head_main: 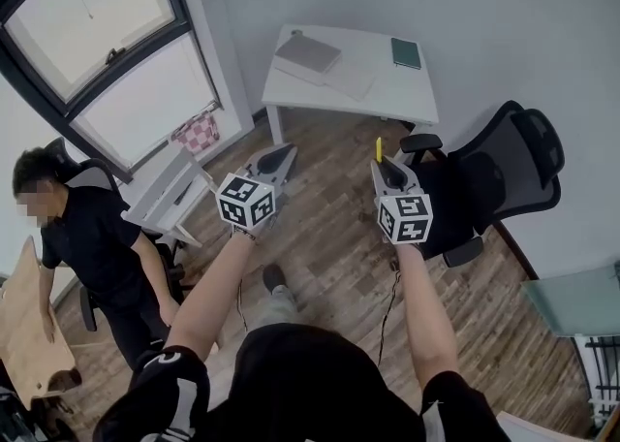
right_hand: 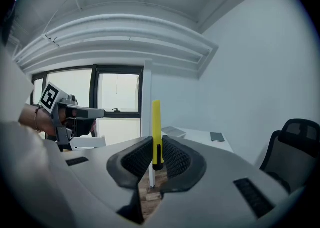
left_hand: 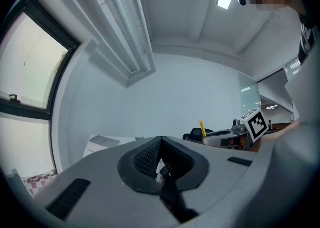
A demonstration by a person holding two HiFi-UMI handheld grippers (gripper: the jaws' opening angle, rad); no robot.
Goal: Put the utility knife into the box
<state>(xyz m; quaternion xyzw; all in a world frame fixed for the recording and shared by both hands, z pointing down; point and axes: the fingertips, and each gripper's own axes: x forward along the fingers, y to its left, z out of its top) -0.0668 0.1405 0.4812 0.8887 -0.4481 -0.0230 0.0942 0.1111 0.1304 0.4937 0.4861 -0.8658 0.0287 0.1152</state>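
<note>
1. The right claw (right_hand: 156, 143) is clamping the slim yellow plastic utility knife (right_hand: 156, 116) — upright, in the air.
2. The left claw (left_hand: 160, 143) is hovering pressed together, empty, at its 9 o'clock.

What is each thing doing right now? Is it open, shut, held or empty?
Left gripper: shut, holding nothing.
Knife: held, pointing up.
Right gripper: shut on the knife.
Box: on the white table, looks closed.
Notebook: closed, lying flat on the table.
Chair: empty.
</note>
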